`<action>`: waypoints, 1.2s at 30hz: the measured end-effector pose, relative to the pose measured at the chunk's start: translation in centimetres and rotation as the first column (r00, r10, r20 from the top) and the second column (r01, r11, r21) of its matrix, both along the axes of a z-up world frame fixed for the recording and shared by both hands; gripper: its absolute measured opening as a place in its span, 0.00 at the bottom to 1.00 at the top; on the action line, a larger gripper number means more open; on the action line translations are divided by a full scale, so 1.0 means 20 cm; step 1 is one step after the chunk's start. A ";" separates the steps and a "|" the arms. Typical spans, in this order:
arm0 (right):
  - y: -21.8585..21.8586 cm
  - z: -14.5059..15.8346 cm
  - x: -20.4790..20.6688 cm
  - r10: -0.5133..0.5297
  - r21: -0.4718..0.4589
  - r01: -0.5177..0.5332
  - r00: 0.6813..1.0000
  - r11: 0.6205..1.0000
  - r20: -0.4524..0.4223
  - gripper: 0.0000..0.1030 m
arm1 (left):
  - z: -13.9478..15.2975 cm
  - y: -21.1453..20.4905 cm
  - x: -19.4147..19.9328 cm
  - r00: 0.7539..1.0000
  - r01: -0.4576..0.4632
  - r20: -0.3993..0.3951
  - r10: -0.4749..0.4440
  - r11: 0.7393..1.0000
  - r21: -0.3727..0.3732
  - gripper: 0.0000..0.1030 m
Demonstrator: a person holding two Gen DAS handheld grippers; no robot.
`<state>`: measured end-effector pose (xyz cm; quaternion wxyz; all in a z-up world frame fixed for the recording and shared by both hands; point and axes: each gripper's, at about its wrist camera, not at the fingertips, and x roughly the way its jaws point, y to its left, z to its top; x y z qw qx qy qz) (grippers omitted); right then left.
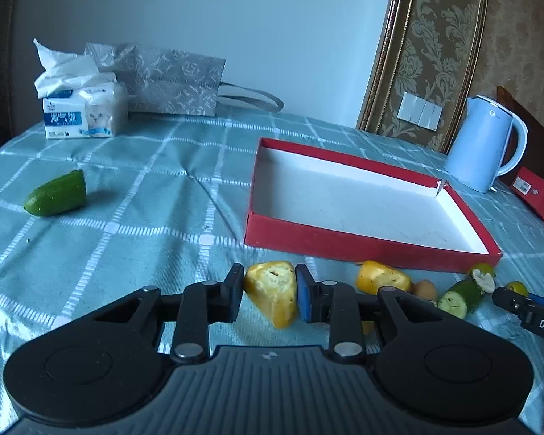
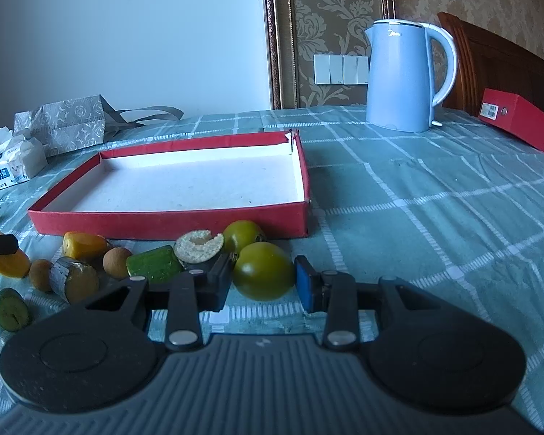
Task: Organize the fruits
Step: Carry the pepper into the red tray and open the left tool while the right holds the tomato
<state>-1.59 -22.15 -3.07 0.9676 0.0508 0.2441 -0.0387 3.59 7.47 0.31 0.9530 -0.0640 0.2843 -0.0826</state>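
My left gripper [image 1: 269, 281] is shut on a yellow pepper chunk [image 1: 273, 297], held just above the checked cloth in front of the red box [image 1: 344, 243]. My right gripper [image 2: 263, 282] is shut on a green tomato [image 2: 263, 275] that rests on the cloth near the box's front wall [image 2: 163, 223]. The box is shallow and white inside, with nothing in it. Beside the tomato lie a second green tomato [image 2: 241, 233], a cucumber piece [image 2: 154, 264], a halved round fruit [image 2: 198, 246], two brown longans [image 2: 116, 261], and another yellow chunk [image 2: 83, 244].
A lone cucumber end [image 1: 56, 194] lies far left on the cloth. A blue kettle [image 2: 402, 76] stands behind the box to the right, with a red case [image 2: 518, 119] beyond it. A tissue pack [image 1: 79, 108] and a grey bag [image 1: 170, 79] sit at the back left.
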 end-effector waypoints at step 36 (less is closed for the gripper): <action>0.01 -0.01 0.03 0.023 -0.005 -0.023 0.999 1.000 -0.030 0.34 | 0.06 -0.46 0.70 0.999 0.033 -0.005 -0.032 0.989 0.147 0.29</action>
